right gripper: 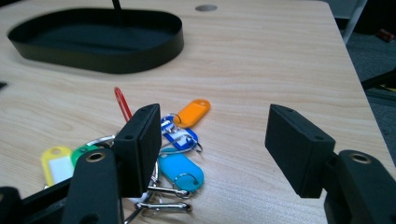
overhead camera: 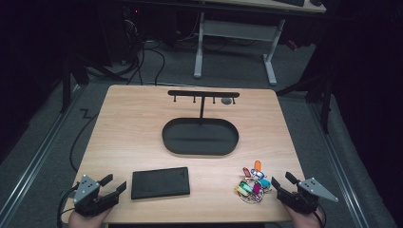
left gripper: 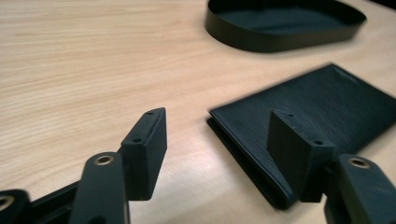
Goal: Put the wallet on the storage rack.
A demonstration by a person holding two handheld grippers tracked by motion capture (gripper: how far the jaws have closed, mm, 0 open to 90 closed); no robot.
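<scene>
Near the bench's right front edge lies a bunch of key tags, orange, blue, yellow, green and red on metal rings, just left of the open, empty right gripper. Left gripper gapes beside a black wallet.

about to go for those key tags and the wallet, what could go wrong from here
The key tags lie in a tangled pile of rings, so the open right gripper may lift several at once. The wallet lies flat, so the open left gripper could slide off or push it.
</scene>
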